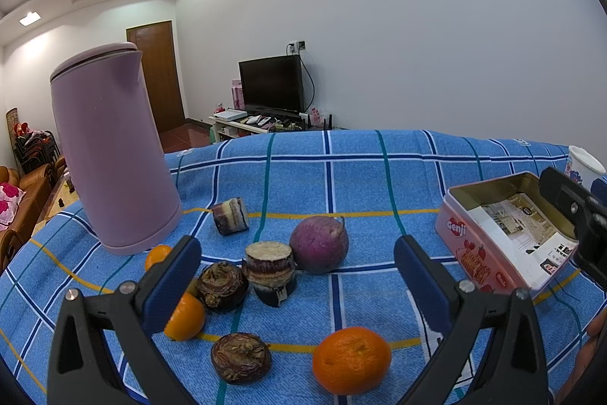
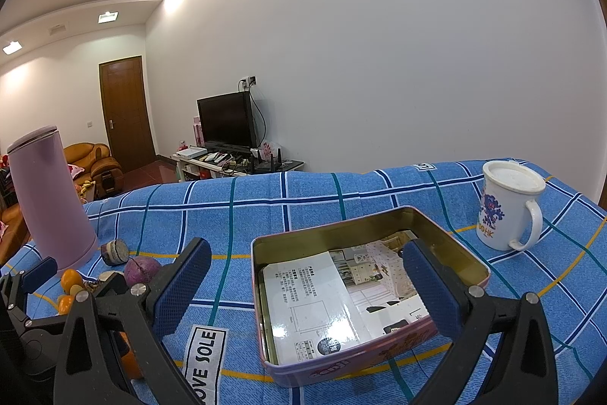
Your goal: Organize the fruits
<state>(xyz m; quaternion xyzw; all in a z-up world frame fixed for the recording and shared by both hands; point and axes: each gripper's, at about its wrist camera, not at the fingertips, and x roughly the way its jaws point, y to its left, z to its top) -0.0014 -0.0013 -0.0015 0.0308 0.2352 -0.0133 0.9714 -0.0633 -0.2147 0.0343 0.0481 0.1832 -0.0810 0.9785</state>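
On cloth [image 1: 379, 177]: fruit heap beside kettle [image 1: 110, 154].
Orange [image 1: 351, 359]: nearest, between left gripper [image 1: 297, 276] fingers, untouched.
Left gripper: spread wide, empty.
Right gripper [image 2: 307, 285]: spread wide, empty, over tin [image 2: 447, 234].
Mug [image 2: 508, 207]: behind tin.

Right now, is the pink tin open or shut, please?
Open: the pink tin has no lid on, and a printed sheet shows inside.

Three oranges [image 1: 351, 359], two water chestnuts [image 1: 240, 357], one tin [image 1: 504, 234].

Purple kettle [image 1: 114, 154], white mug [image 2: 508, 207]
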